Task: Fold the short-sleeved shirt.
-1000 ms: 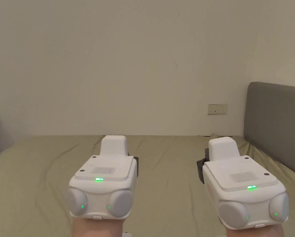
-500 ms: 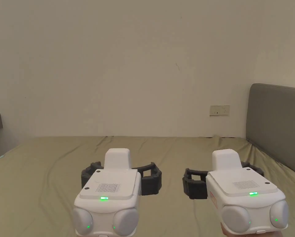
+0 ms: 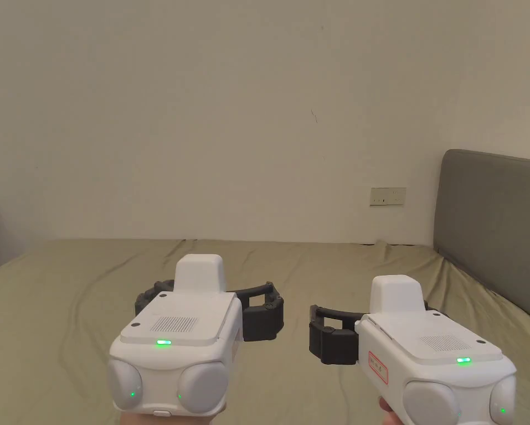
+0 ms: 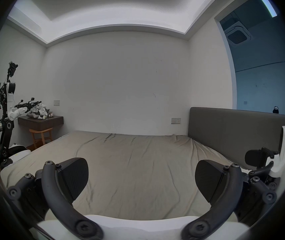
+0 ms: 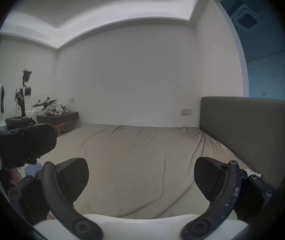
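Left gripper (image 4: 141, 179) spread wide, nothing between the jaws. Right gripper (image 5: 141, 179) likewise spread wide, likewise pinching nothing. Held side by side, near each other, not touching, both above the wrinkled olive-green bed sheet (image 3: 313, 265).

Change: a second ago both sets of jaws drawn in close to the white housings; half a second ago already swung apart; same wide spread now. Right gripper now a little lower and nearer the camera, though some of that possibly head motion.

Meaning, as a judgement: opening done as readiness for a first grasp, folding not yet begun, no cloth taken.

Whereabouts of the short-sleeved shirt: cannot tell. Ahead of and below both grippers, just creased sheet. Far off to the left of the left gripper, a heap of pale crumpled clothes (image 4: 37, 113), too small to say whether the shirt lies among them.

Count:
- grippers: two; jaws: four, all free
- bed sheet: one
- grey padded headboard (image 3: 490, 221): one, to the right of the right gripper
- beige wall socket plates (image 3: 388, 196): two, one ahead of the right gripper beside the headboard, one far left above the heap
- dark wall-mounted shelf (image 4: 41, 120): one, under the heap
- wooden stool (image 4: 41, 136): one, below that shelf
- black-and-white robot on a stand (image 4: 6, 113): one, far left
- clothes heap: one
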Motion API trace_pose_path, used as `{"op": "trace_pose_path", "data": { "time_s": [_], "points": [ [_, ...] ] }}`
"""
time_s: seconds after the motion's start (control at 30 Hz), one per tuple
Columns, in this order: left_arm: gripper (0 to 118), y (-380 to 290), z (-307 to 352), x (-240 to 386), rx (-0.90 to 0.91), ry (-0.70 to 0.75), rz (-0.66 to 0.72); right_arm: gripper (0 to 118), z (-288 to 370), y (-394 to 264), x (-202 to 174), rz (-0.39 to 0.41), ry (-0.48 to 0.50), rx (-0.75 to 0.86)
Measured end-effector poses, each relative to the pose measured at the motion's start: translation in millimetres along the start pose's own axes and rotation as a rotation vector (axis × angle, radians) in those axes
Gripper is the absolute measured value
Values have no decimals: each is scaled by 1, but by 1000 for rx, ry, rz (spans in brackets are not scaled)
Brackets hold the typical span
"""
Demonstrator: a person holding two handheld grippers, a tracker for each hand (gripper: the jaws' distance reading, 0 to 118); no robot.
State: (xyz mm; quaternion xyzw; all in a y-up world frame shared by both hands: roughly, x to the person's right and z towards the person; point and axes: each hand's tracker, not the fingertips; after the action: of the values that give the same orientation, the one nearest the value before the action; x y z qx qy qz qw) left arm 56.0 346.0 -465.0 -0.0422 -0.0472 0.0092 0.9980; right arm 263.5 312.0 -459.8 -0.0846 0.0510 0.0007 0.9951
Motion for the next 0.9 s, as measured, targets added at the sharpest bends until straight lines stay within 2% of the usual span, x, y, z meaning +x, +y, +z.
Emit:
{"op": "trace_pose_path", "data": {
  "time_s": [0.07,0.13,0.17,0.2,0.23,0.33,0.4,0.5,0.6,0.73,0.8,0.9],
  "points": [
    [118,1,0,-3,0,2,7,118,3,-1,-3,-41,-24,-25],
    [118,1,-1,-7,-6,3,22,118,3,-1,-4,-46,-36,-20],
    [118,0,-1,-10,-10,5,30,118,5,-4,-5,-35,-37,-1],
    [118,-1,-3,-11,-18,11,37,118,5,-5,-7,25,-20,-5],
    [118,-1,-3,-12,-25,12,42,118,4,-4,-9,48,-16,-16],
    [118,-2,0,-13,-25,10,47,118,6,-7,-11,15,-22,0],
    [118,-2,0,-13,-17,14,42,118,1,-5,-8,-51,-4,-40],
    [118,-2,0,-13,-13,7,32,118,-6,0,-4,-43,-20,-84],
    [118,-2,0,-14,-11,-2,44,118,-8,1,0,-31,-93,-69],
    [118,-4,-2,-16,-18,3,45,118,-1,3,5,-50,-102,-10],
    [118,-5,-3,-17,-17,4,45,118,3,6,8,-78,-73,-2],
    [118,-5,-3,-15,-24,7,47,118,3,6,8,-63,-97,-2]
  ]
}}
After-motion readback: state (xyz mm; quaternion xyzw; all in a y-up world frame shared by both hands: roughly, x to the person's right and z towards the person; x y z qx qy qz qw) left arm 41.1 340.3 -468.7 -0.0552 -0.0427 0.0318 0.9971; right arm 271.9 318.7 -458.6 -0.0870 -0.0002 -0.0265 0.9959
